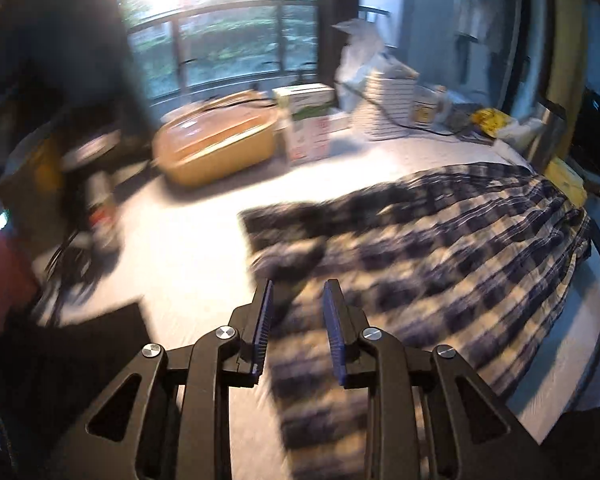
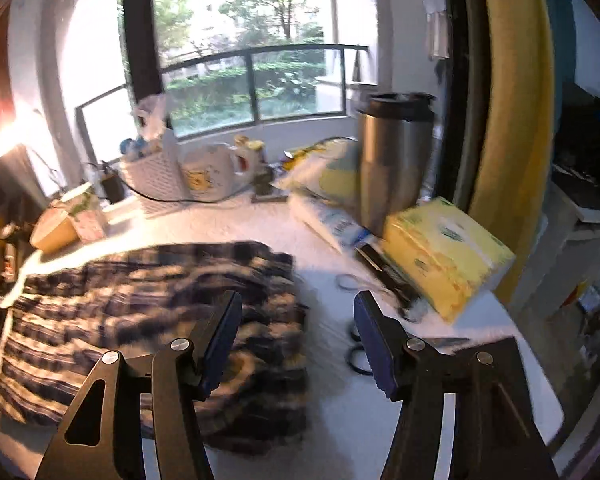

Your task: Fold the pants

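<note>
The blue-and-white plaid pants (image 1: 440, 264) lie spread on a white table (image 1: 188, 256), blurred by motion. In the left wrist view my left gripper (image 1: 299, 288) is open and empty, hovering over the pants' near left part. In the right wrist view the pants (image 2: 148, 320) lie to the left and my right gripper (image 2: 298, 300) is wide open and empty, above their right edge.
A tan case (image 1: 216, 140), cartons (image 1: 308, 128) and a white basket (image 1: 388, 104) stand at the table's back. A steel tumbler (image 2: 396, 160), a yellow tissue pack (image 2: 448, 252), scissors (image 2: 360, 356) and bags lie to the right. A window railing is behind.
</note>
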Available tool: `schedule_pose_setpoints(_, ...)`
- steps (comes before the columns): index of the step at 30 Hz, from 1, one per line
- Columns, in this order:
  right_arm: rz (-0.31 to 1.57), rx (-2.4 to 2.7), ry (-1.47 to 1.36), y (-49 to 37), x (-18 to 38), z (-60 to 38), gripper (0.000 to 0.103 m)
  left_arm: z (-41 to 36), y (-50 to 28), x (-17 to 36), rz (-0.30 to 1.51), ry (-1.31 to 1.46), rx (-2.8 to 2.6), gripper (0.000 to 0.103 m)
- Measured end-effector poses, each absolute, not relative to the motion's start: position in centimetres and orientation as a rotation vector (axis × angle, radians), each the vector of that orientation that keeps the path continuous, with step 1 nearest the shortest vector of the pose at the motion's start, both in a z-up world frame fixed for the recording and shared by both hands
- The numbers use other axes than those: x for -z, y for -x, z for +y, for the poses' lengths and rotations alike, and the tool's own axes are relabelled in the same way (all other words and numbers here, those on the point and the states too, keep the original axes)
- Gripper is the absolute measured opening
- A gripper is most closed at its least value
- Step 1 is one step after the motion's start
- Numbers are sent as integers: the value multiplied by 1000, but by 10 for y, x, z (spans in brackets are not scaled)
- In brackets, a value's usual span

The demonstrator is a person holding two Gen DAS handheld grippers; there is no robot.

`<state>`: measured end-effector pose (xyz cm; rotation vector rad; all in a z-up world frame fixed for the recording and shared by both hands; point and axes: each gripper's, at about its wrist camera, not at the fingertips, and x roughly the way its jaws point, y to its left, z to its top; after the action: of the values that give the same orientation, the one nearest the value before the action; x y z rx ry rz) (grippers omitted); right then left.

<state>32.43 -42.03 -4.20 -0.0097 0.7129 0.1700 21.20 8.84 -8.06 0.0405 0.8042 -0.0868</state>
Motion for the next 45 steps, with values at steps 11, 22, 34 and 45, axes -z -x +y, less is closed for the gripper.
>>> schedule_pose_setpoints(11, 807, -425, -28, -358, 66, -319, 37, 73, -294, 112, 899, -43, 166, 25)
schedule_pose_setpoints(22, 1094, -416, -19, -427, 129, -238, 37, 103, -328, 138, 931, 18, 136, 26)
schedule_pose_setpoints(34, 1094, -398, -3, -430, 116, -232, 43, 95, -297, 106, 861, -12, 103, 26)
schedule_pose_setpoints(45, 1012, -457, 350, -338, 118, -246, 43, 17, -229, 141, 968, -53, 248, 29)
